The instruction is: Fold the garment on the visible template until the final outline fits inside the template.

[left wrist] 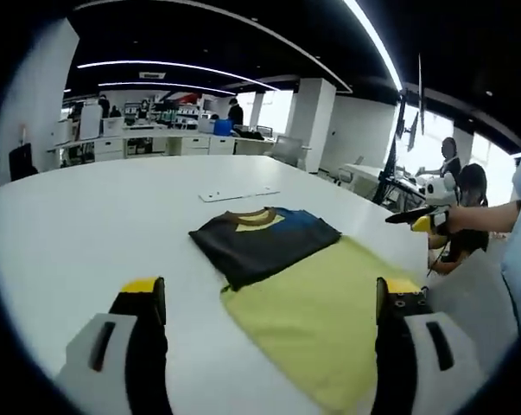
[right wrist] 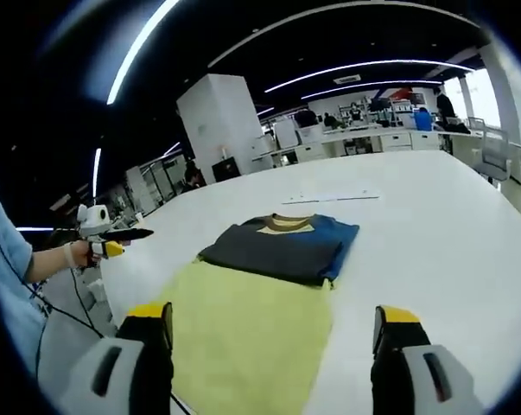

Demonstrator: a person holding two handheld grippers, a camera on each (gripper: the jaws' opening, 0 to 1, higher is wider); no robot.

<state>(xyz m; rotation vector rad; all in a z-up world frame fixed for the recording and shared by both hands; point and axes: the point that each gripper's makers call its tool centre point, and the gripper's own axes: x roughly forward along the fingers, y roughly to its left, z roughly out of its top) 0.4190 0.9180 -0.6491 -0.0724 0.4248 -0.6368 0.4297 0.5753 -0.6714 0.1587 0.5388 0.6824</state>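
White table [left wrist: 87, 225]: folded garment [left wrist: 262, 240] overlapping yellow template [left wrist: 320, 320], white strip [left wrist: 238, 194] behind

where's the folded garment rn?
In both gripper views the folded garment lies on the white table, overlapping the far end of the yellow template, ahead of the open claws.

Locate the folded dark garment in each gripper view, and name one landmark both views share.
Left gripper view: folded dark garment sits centre, on the far end of the yellow template.
Right gripper view: garment sits centre, slightly left, again at the template's far end.
Shared landmark: the white strip on the table beyond it.
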